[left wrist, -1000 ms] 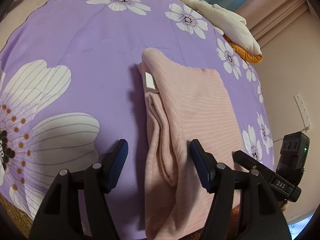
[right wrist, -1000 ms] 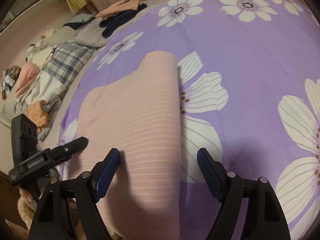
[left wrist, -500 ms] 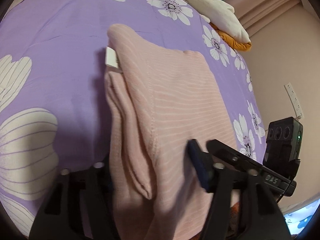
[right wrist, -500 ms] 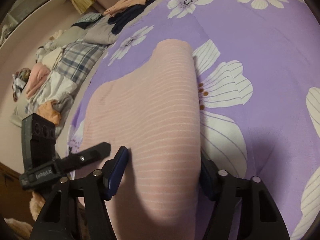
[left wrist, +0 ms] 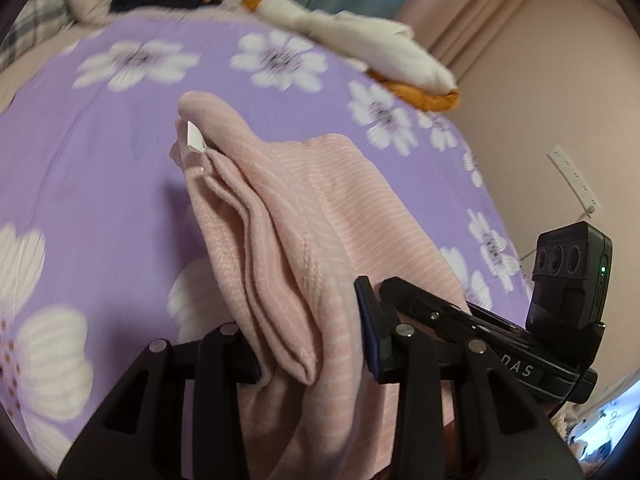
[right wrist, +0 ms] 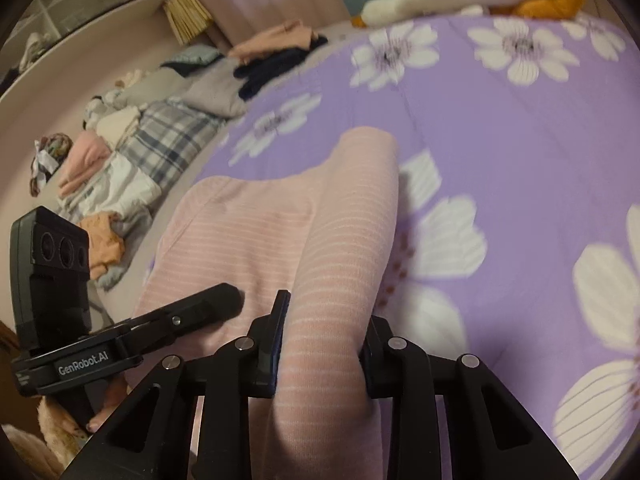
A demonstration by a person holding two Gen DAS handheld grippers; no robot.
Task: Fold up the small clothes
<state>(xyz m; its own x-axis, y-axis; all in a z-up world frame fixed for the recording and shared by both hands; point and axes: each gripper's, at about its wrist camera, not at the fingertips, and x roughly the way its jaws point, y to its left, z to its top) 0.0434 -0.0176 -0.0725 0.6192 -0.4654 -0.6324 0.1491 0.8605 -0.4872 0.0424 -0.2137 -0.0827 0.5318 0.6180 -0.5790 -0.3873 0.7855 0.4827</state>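
While both claws have just been closing, we now have the pink garment (left wrist: 288, 216) clamped at its near end: the left claw (left wrist: 316, 344) pinches the layered edge, the right claw (right wrist: 320, 344) grips the striped fold. It lies lengthwise on the purple bedspread (left wrist: 100, 184), already folded into a narrow strip, its near end raised. We judge the lengthwise fold done; left is bringing the near end over to the far end, and then the other clothes (right wrist: 112, 184) piled beside the bed. One claw body reads "GenRobot.AI" (right wrist: 82, 358), the other "DAS" (left wrist: 518, 368). The white tag (left wrist: 194, 136) shows no legible print.
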